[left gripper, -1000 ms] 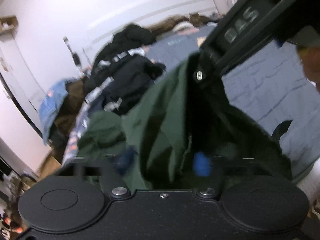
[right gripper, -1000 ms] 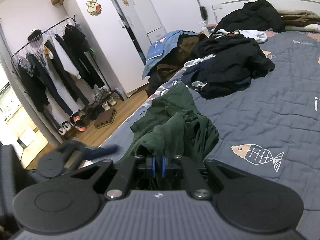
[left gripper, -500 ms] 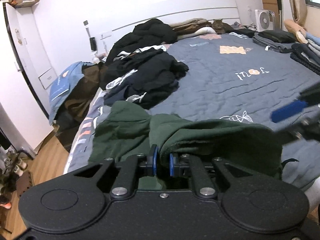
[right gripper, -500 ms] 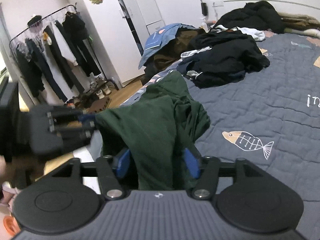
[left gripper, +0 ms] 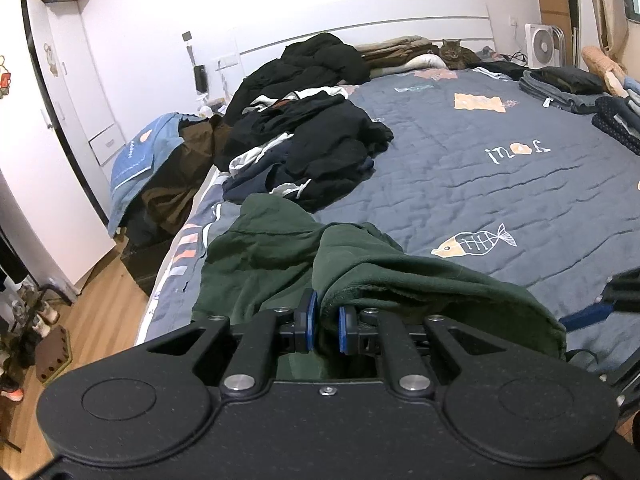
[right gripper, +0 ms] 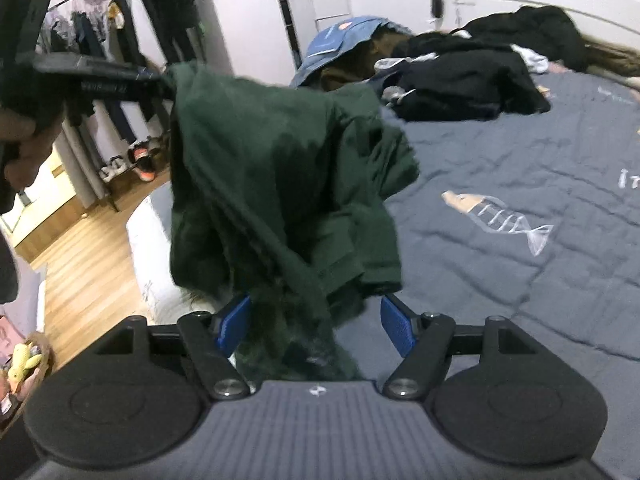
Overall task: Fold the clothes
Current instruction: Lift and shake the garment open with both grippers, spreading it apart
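Your right gripper has let go, jaws now apart; your left gripper stays clamped on the dark green cotton garment, lifted over the quilted grey-blue bedspread, needing a fresh hold.

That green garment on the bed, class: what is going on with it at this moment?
A person with a gripper in each hand is handling the dark green garment over the grey quilted bed. The left gripper is shut on one edge. The right gripper is open, with cloth hanging between its blue pads. Unfolded dark clothes wait behind.
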`<state>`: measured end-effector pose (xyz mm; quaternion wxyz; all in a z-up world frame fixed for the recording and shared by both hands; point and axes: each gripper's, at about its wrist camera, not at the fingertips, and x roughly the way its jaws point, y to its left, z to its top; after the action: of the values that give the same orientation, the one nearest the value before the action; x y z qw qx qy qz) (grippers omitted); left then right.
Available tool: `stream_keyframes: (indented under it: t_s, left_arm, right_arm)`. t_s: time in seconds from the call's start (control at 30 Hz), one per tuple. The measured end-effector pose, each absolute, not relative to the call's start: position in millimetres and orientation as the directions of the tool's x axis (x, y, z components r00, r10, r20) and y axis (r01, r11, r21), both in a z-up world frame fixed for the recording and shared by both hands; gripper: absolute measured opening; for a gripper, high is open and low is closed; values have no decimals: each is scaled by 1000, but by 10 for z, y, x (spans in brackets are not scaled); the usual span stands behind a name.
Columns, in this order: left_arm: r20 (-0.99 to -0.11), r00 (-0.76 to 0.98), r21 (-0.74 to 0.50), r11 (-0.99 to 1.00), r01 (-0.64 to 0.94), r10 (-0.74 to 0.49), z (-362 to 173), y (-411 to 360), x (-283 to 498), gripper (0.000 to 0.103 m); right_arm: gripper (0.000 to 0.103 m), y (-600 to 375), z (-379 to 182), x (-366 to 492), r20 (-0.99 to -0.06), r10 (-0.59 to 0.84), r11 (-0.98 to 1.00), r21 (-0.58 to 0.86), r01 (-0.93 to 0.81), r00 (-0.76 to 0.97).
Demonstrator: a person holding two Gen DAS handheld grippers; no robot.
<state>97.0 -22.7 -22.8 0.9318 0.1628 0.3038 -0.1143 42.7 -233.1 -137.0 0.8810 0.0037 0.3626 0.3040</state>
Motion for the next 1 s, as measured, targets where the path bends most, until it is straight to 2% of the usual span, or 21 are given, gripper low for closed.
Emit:
stream_keyframes:
  t_s: [0.1,0.17,0.2,0.23,0.3,0.47,0.5,0.57,0.6,0.63,0.7,0.83,1.0]
  left_arm:
    - [-605,788,239,920,312,-110,-230,-250,980,12]
    - [-609,786,238,920,312,-109,-226,-251,989,12]
    - [-611,784,237,920,312,-109,-223,-250,995,12]
    - [-613,783,235,920,313,-109,-220,-249,1000,12]
    - [-618,779,234,921,312,-107,-217,-241,1009,12]
    - [-653,748,167,941,294,-118,-185,-109,1001,16]
    - [-666,735,136,948,287,-127,-173,-63,989,22]
    - [-675,721,63,963,263,-153,-119,68,898,46]
    - [-667,727,34,967,251,-165,-83,128,817,70]
    - [-655,735,7,971,240,-177,-45,185,729,82]
    - [-620,748,-89,968,233,-237,60,320,532,83]
    - [-564,719,-377,901,213,-406,161,550,346,83]
    - [-495,678,-569,792,220,-544,203,556,498,82]
  right_arm:
    - [70,-2285,-1456,492,-652,547,810,254,-529,525]
    - [65,-2276,-1498,577,-658,561,808,302,-507,502]
    - [54,-2278,-1511,626,-660,566,809,326,-489,494]
    - [31,-2283,-1531,660,-660,571,809,350,-472,489]
    - [8,-2311,-1550,724,-658,585,806,405,-433,474]
    - [8,-2452,-1430,802,-582,671,740,568,-360,459]
    - [8,-2484,-1389,820,-560,692,717,606,-344,456]
    - [8,-2498,-1262,862,-515,727,675,657,-335,453]
    - [8,-2479,-1192,880,-498,739,660,670,-340,453]
    - [8,-2461,-1122,898,-480,751,644,683,-345,453]
    - [8,-2398,-991,919,-458,766,627,685,-369,451]
    - [8,-2128,-775,883,-452,785,616,639,-460,424]
    - [8,-1694,-639,746,-486,801,592,553,-587,350]
